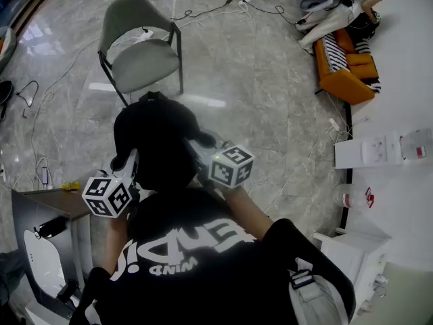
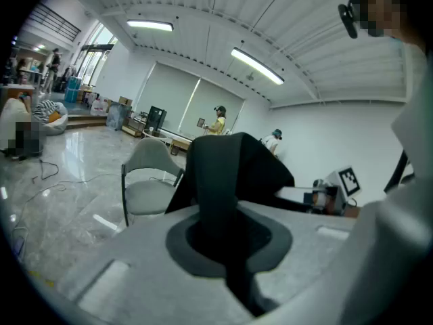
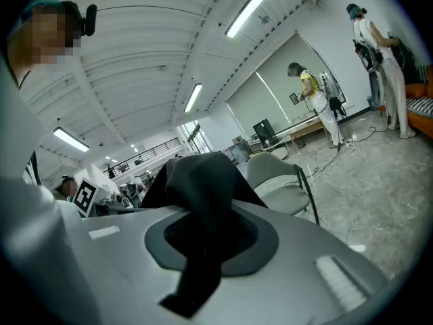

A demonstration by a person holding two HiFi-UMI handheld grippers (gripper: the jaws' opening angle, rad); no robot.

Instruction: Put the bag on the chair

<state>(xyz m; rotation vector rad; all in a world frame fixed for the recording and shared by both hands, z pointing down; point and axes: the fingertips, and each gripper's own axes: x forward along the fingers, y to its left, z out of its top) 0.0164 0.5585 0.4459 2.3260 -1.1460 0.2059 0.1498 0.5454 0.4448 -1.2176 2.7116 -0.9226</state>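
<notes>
A black bag point(image 1: 157, 137) hangs in front of me, held up by both grippers. My left gripper point(image 1: 130, 162) is shut on one of its straps, and the black strap point(image 2: 218, 195) runs up out of the closed jaws. My right gripper point(image 1: 201, 153) is shut on the bag's other side, with dark fabric point(image 3: 203, 195) bunched between its jaws. The grey-green chair point(image 1: 139, 49) with black legs stands on the floor just beyond the bag, its seat bare. This chair point(image 2: 150, 181) shows left of the strap in the left gripper view, and the chair point(image 3: 281, 181) sits to the right in the right gripper view.
Cables point(image 1: 203, 12) trail over the marble floor behind the chair. An orange sofa point(image 1: 346, 70) with a person by it is at the far right. White boxes point(image 1: 369, 151) line the right side. A dark table point(image 1: 44, 205) stands at my left.
</notes>
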